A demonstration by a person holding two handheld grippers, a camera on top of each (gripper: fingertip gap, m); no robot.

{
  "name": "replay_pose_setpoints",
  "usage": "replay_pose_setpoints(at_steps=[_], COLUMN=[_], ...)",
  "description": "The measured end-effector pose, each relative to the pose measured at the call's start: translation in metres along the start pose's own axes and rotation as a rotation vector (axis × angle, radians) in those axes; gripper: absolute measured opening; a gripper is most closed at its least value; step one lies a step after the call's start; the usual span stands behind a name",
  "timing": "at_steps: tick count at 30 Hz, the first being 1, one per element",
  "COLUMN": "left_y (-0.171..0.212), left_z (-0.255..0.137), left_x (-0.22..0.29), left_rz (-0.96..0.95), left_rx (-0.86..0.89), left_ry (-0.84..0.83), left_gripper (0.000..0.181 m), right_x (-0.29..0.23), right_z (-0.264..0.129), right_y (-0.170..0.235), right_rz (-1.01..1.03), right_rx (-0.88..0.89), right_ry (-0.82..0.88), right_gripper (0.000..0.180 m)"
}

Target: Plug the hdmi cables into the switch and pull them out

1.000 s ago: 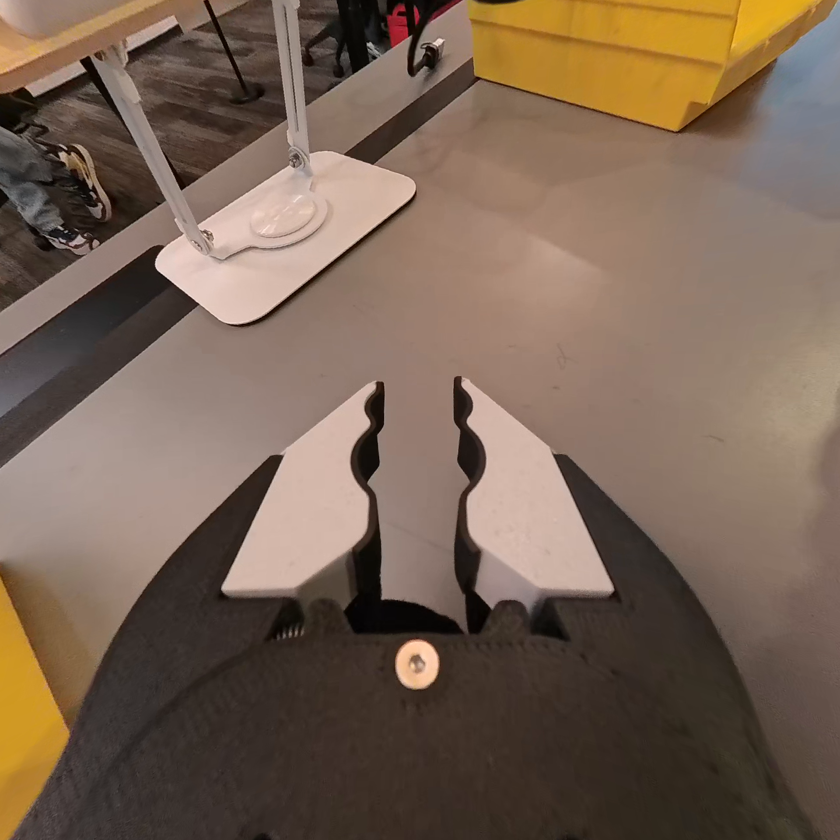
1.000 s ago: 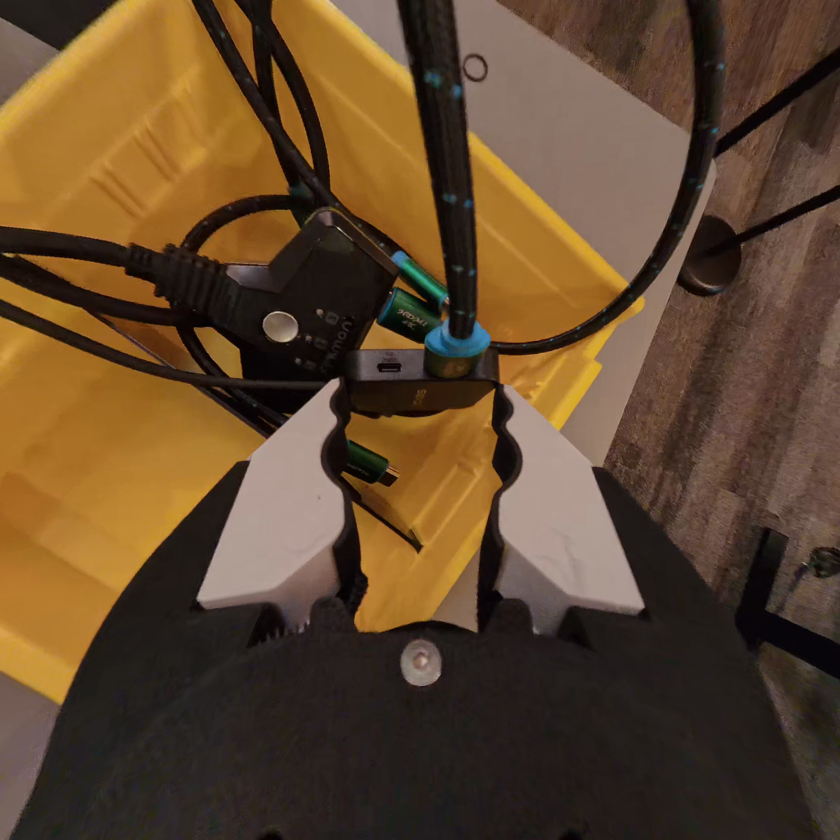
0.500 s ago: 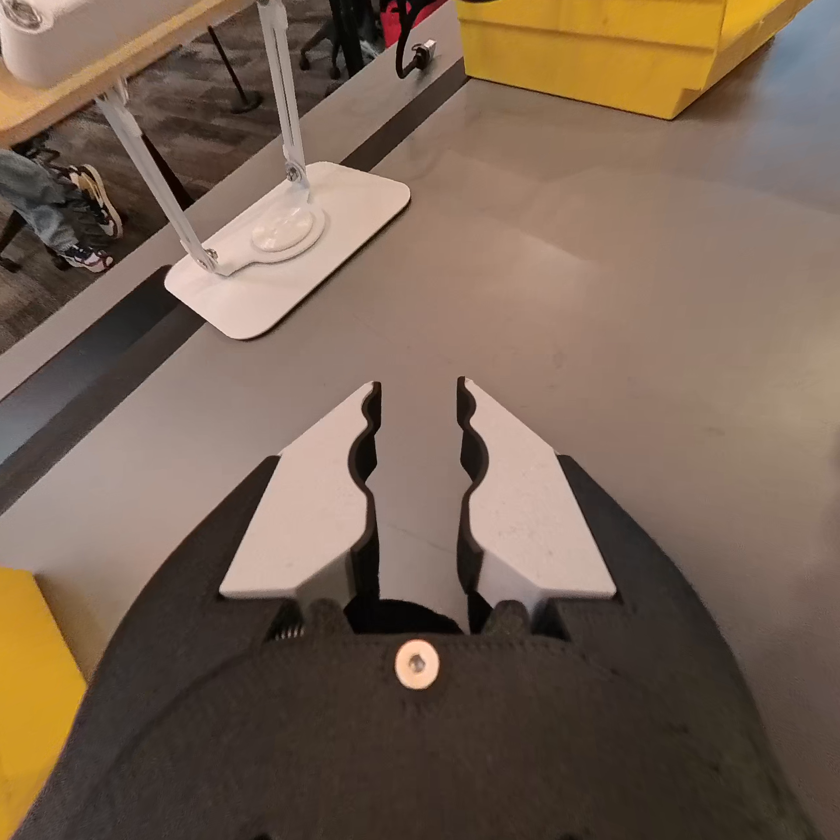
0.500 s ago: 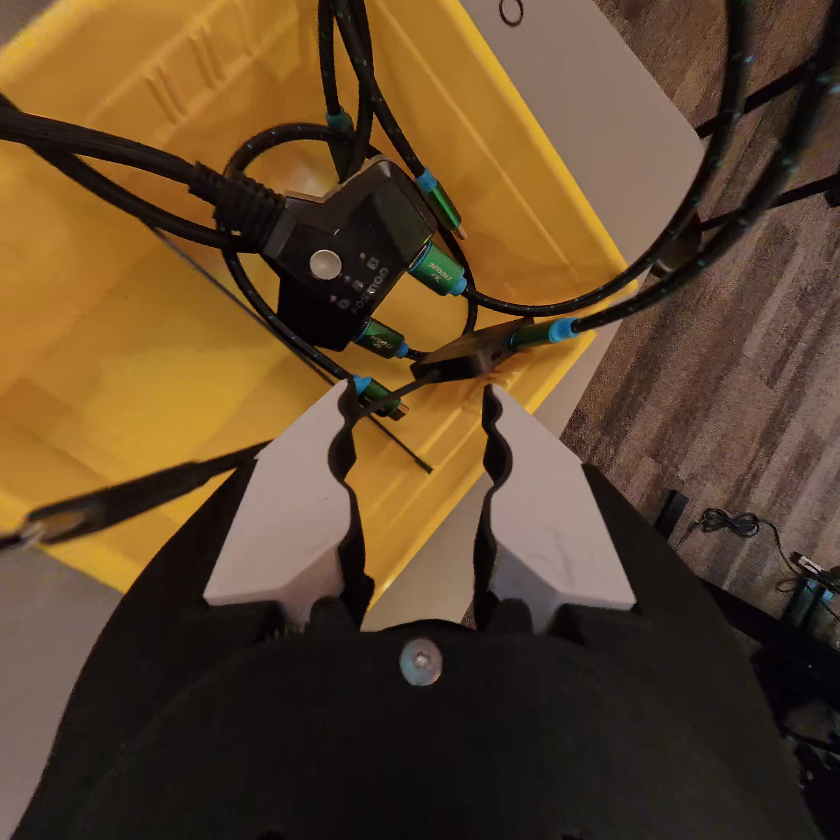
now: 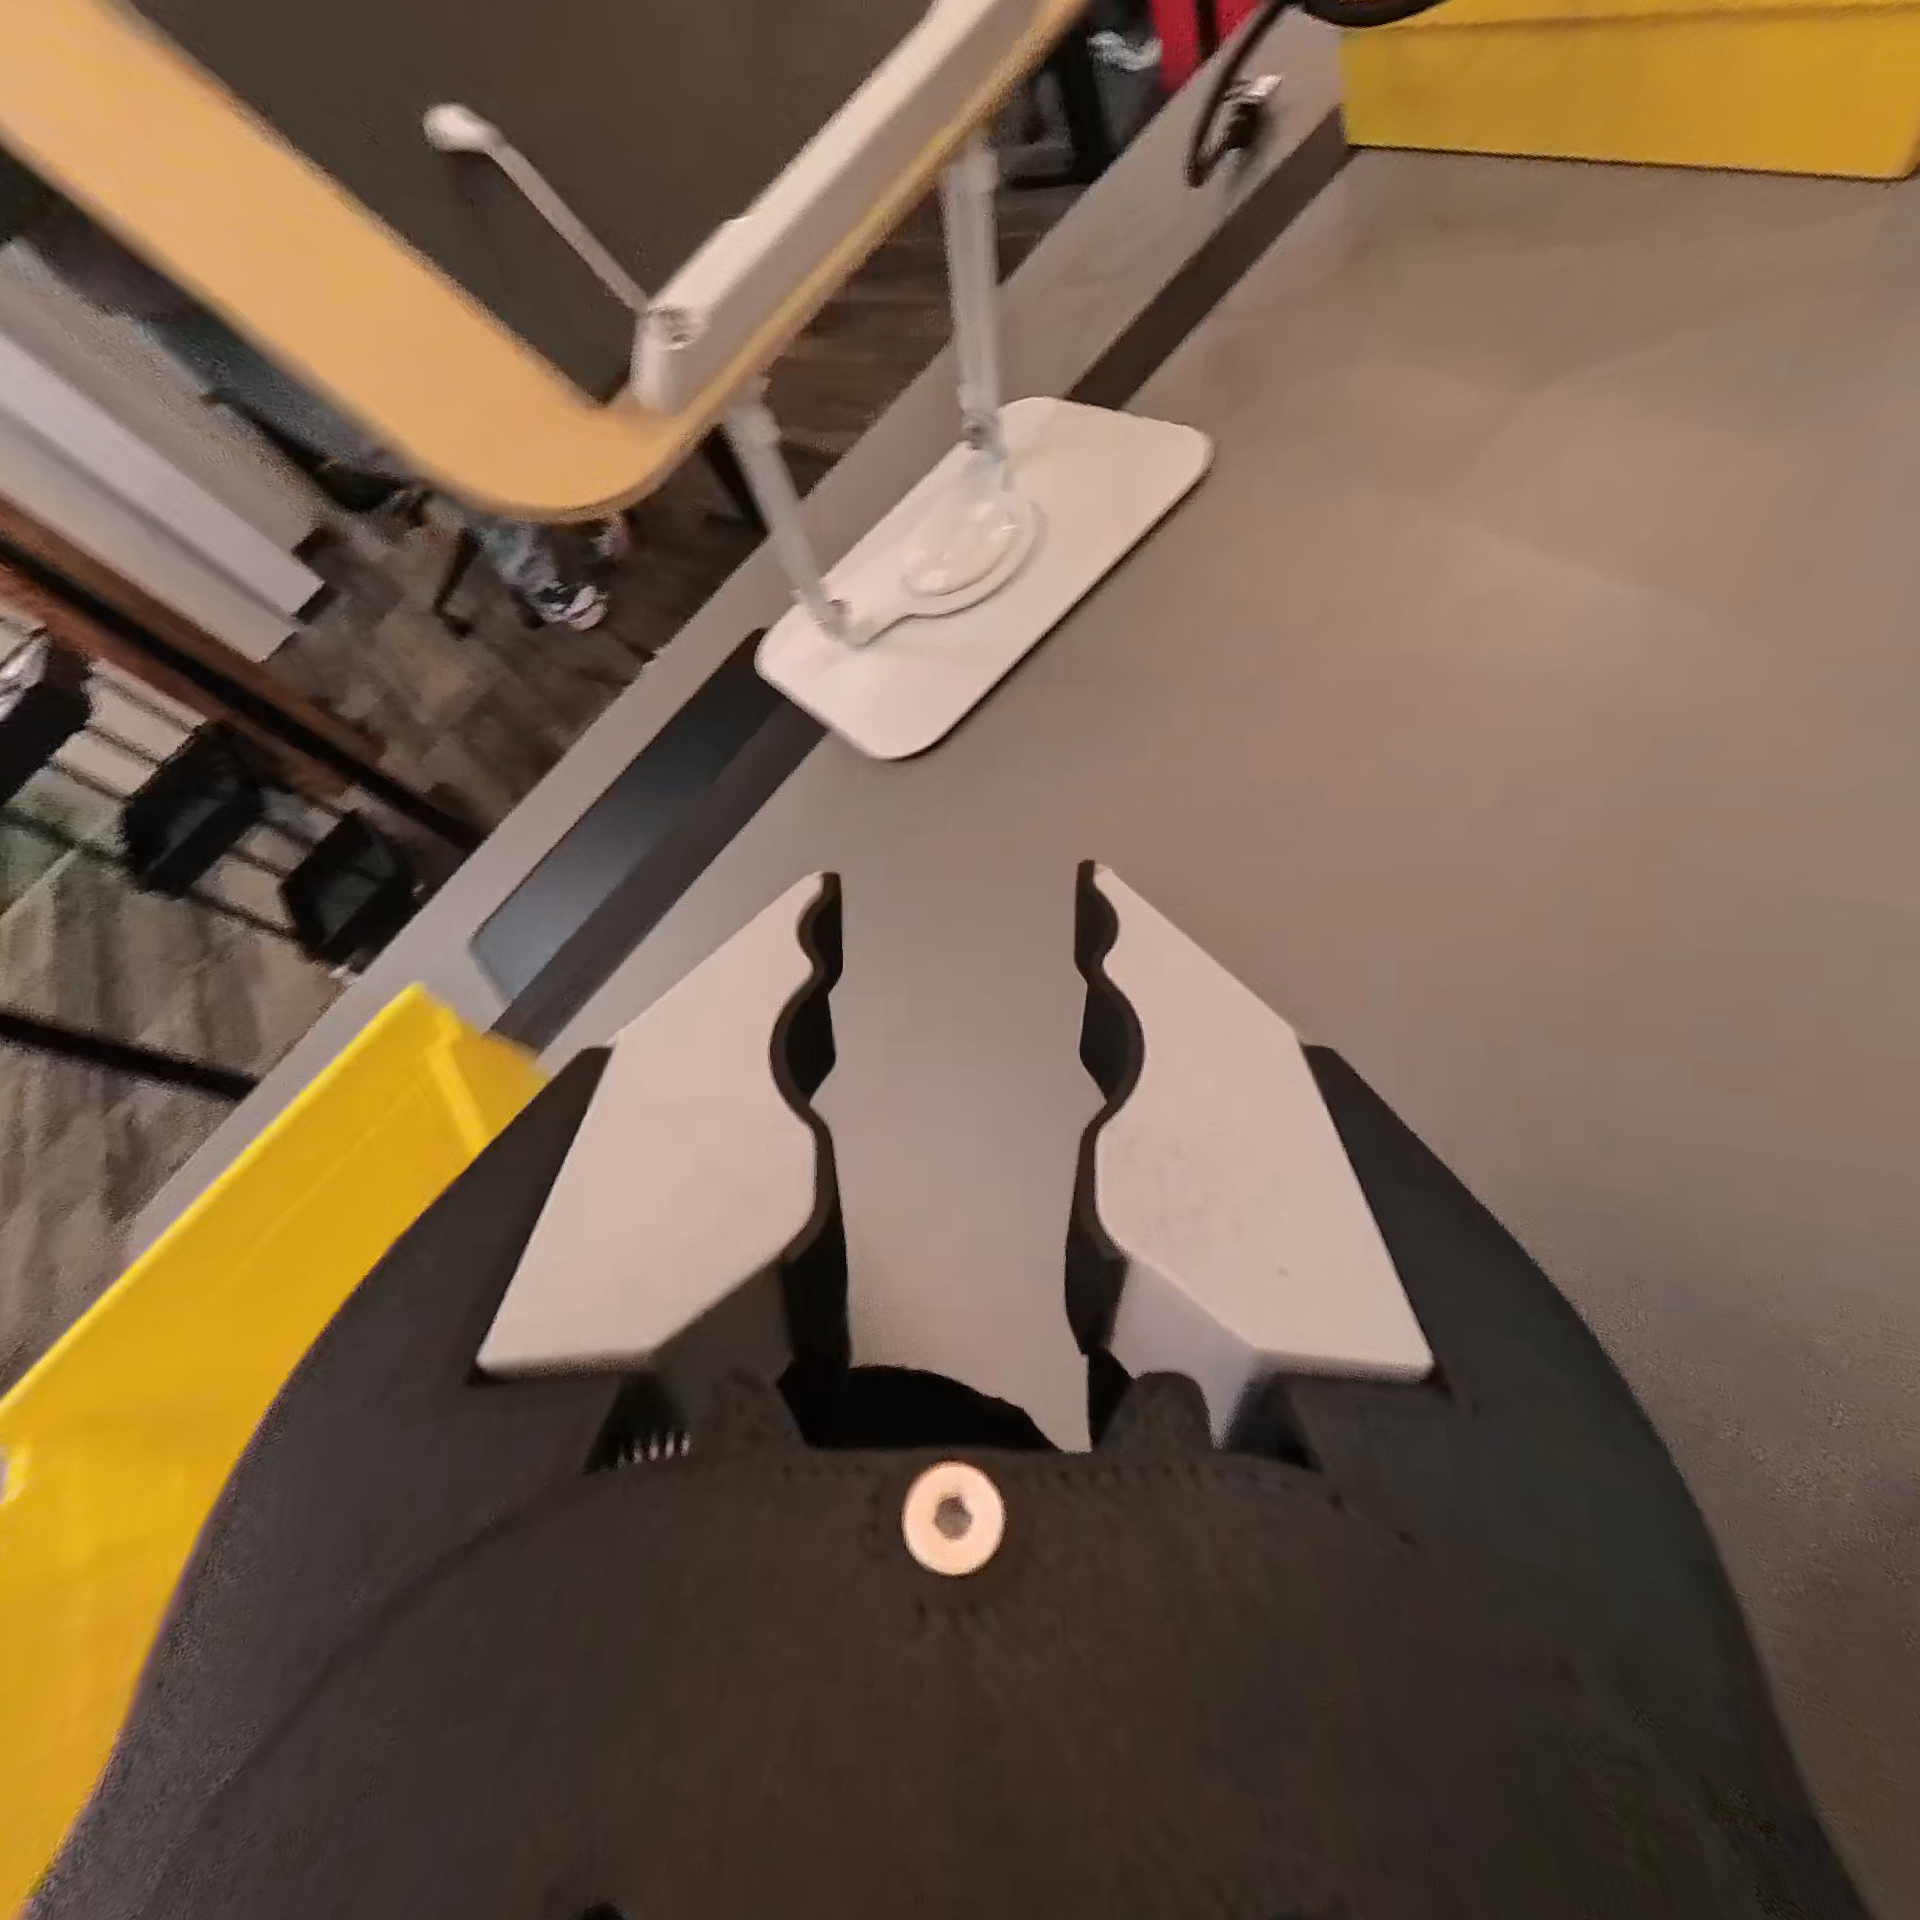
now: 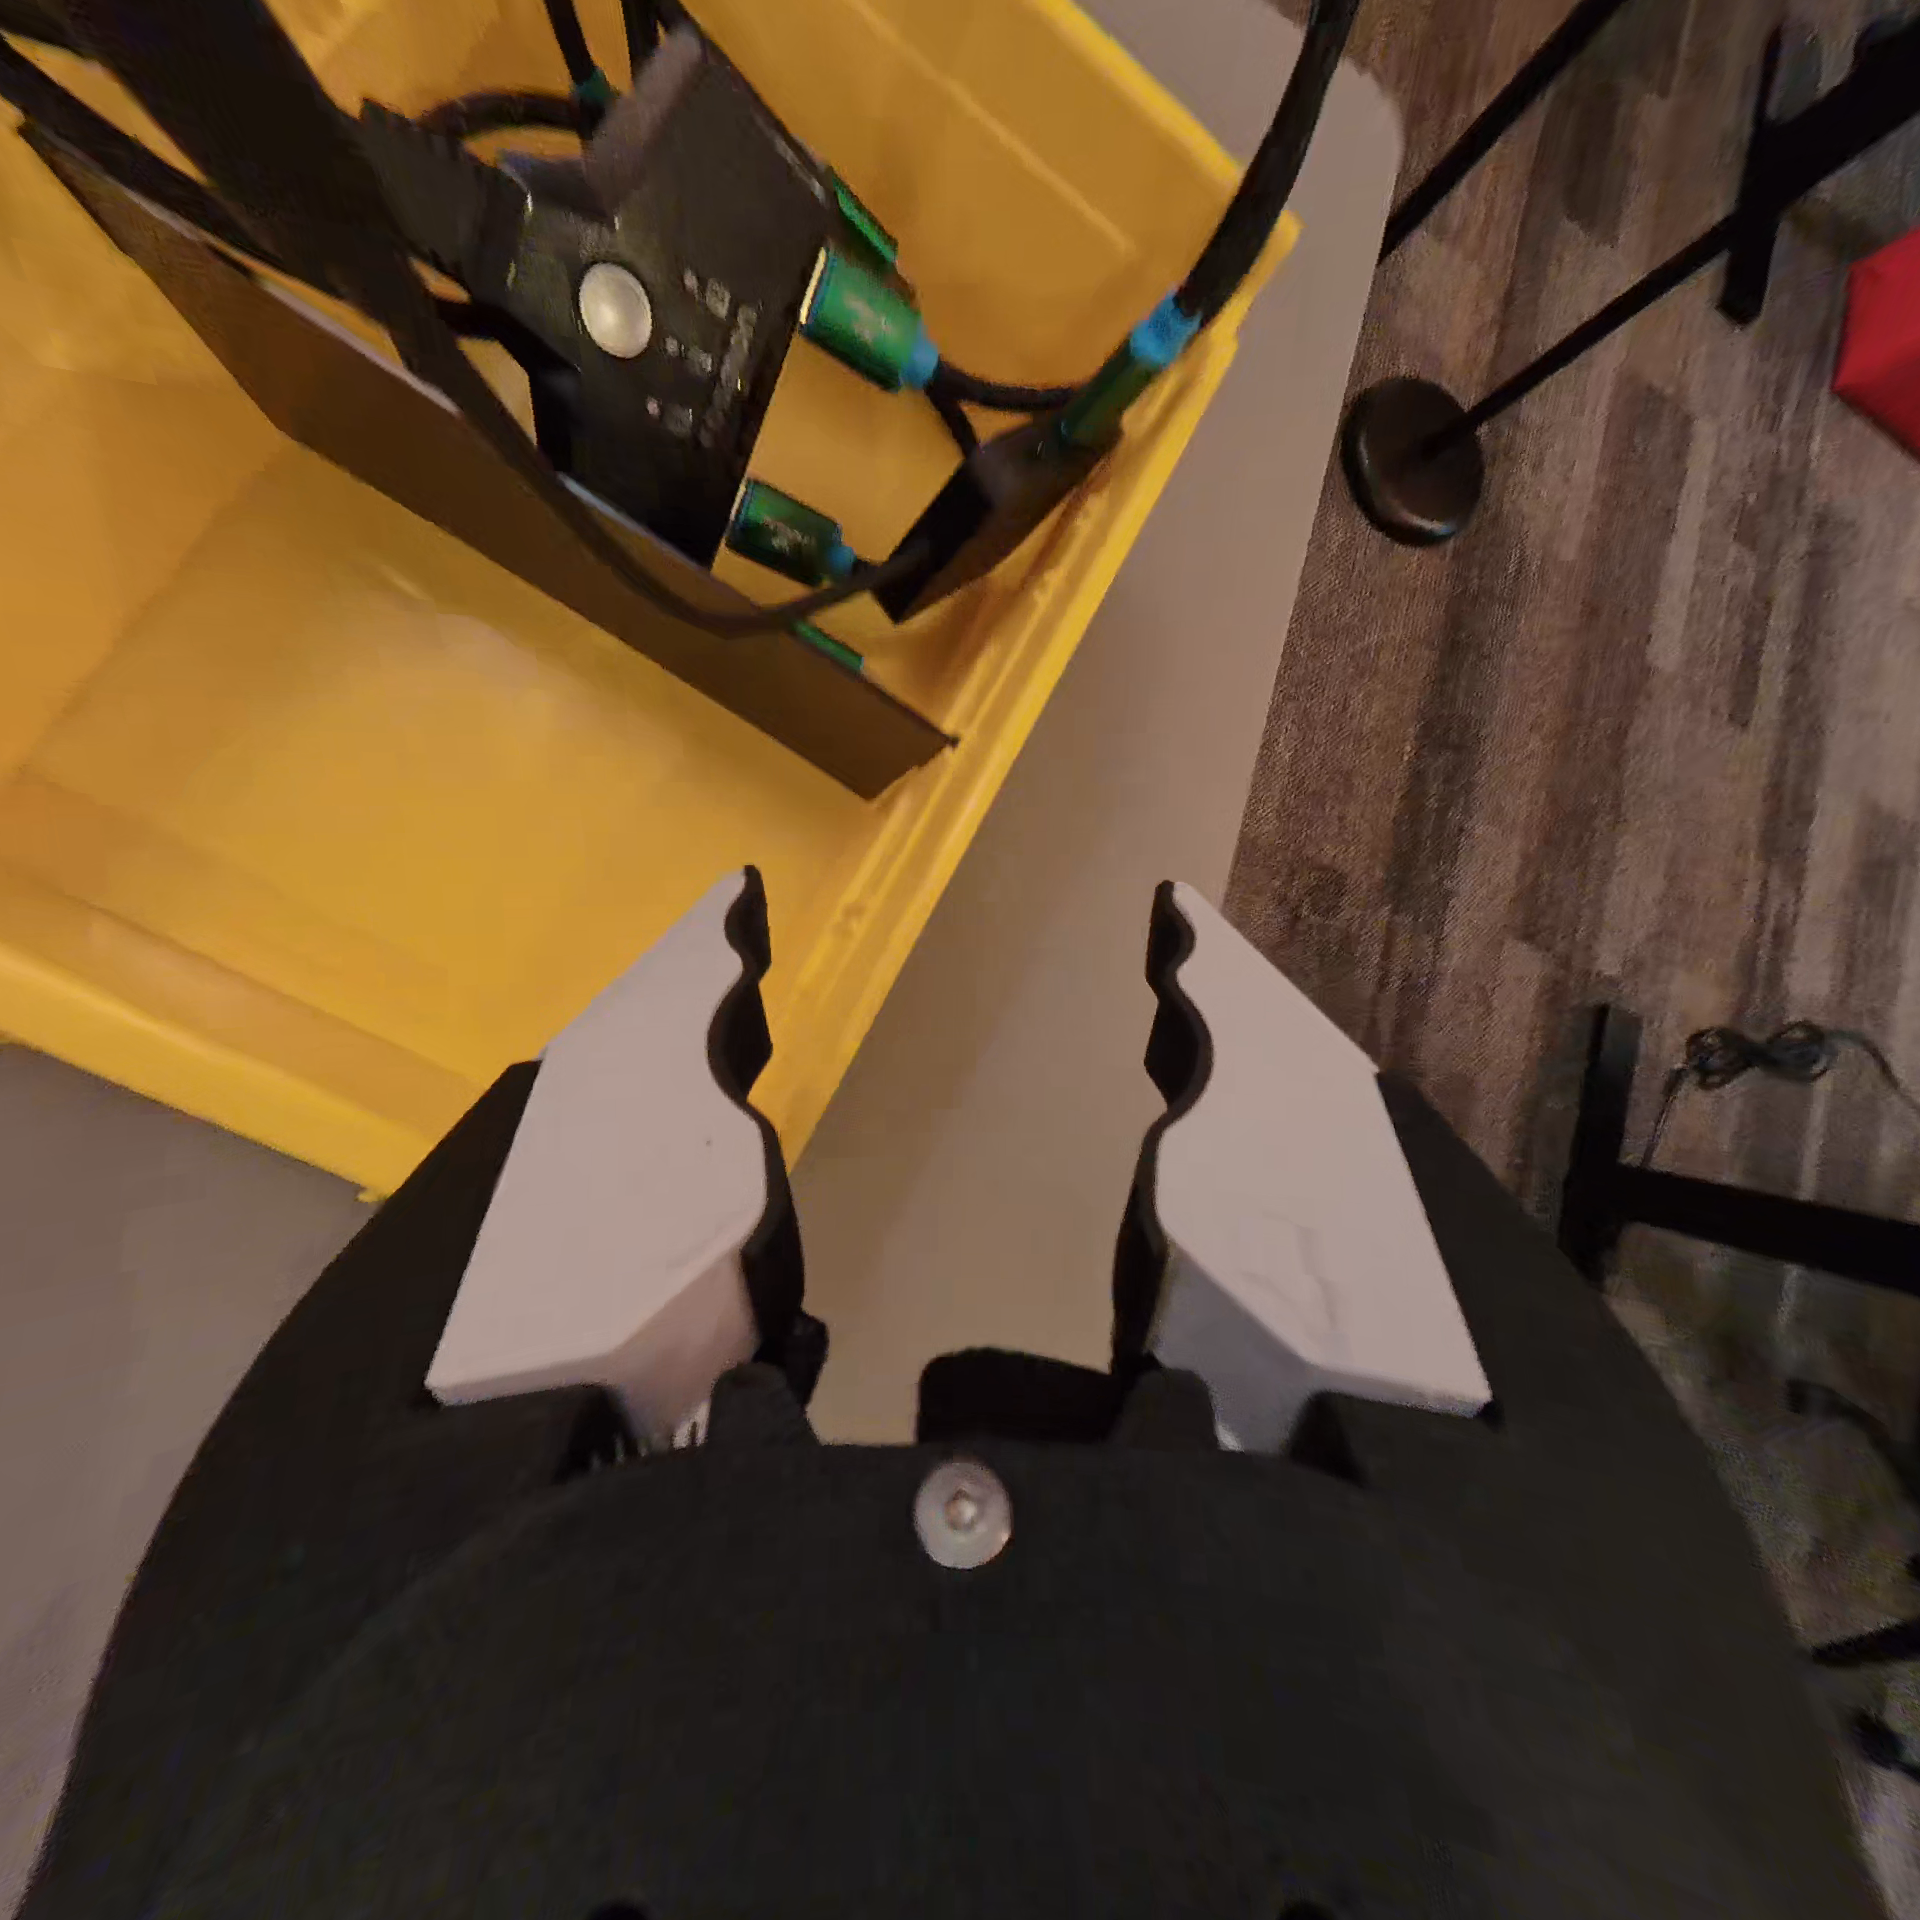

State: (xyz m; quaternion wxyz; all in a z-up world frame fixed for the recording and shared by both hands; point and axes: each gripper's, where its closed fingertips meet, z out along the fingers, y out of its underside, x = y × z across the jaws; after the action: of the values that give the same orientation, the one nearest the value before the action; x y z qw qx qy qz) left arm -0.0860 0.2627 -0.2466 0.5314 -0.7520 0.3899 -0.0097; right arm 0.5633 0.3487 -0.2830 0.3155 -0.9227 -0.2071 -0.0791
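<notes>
In the right wrist view a black HDMI switch (image 6: pixel 665 343) with a round silver button lies in a yellow bin (image 6: pixel 436 790), with green-and-blue HDMI plugs (image 6: pixel 862 312) in its side. A smaller black adapter box (image 6: pixel 977 520) with one green plug leans on the bin's right wall. Black braided cables (image 6: pixel 1247 208) run up out of frame. My right gripper (image 6: pixel 956 894) is open and empty, above the bin's right rim, apart from the switch. My left gripper (image 5: pixel 956 883) is open and empty over the bare grey table (image 5: pixel 1455 831).
A white lamp base (image 5: pixel 987 582) with two thin arms stands on the table's left edge. A yellow bin corner (image 5: pixel 260 1247) is at the near left, another yellow bin (image 5: pixel 1621 94) at the far right. A black divider (image 6: pixel 520 540) crosses the bin. Floor lies beyond the table's right edge. Some 65 centimeters of space lies between my two pairs of fingers. To reach the black HDMI switch (image 6: pixel 665 343) in a straight line is about 12 centimeters for my right fingers, about 60 centimeters for my left.
My right gripper let go of the small black adapter box, which dropped into the bin, and has pulled back and opened wider. My left gripper has opened a bit and swung back left.
</notes>
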Motion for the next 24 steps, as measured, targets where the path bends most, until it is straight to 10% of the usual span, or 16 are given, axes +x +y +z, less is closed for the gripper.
replay_pose_setpoints(at_steps=[14, 24], left_y=[0.156, 0.286], left_z=[-0.160, -0.165], left_x=[-0.173, -0.192], left_rz=[-0.278, -0.537], left_rx=[-0.330, -0.515], left_ry=[-0.623, -0.630], left_gripper=[0.072, 0.128], right_x=[-0.057, -0.054], right_z=[0.037, 0.047], right_y=[0.023, 0.033], right_rz=[0.129, 0.112], right_rx=[0.067, 0.005], right_ry=[-0.286, -0.205], right_gripper=[0.069, 0.044])
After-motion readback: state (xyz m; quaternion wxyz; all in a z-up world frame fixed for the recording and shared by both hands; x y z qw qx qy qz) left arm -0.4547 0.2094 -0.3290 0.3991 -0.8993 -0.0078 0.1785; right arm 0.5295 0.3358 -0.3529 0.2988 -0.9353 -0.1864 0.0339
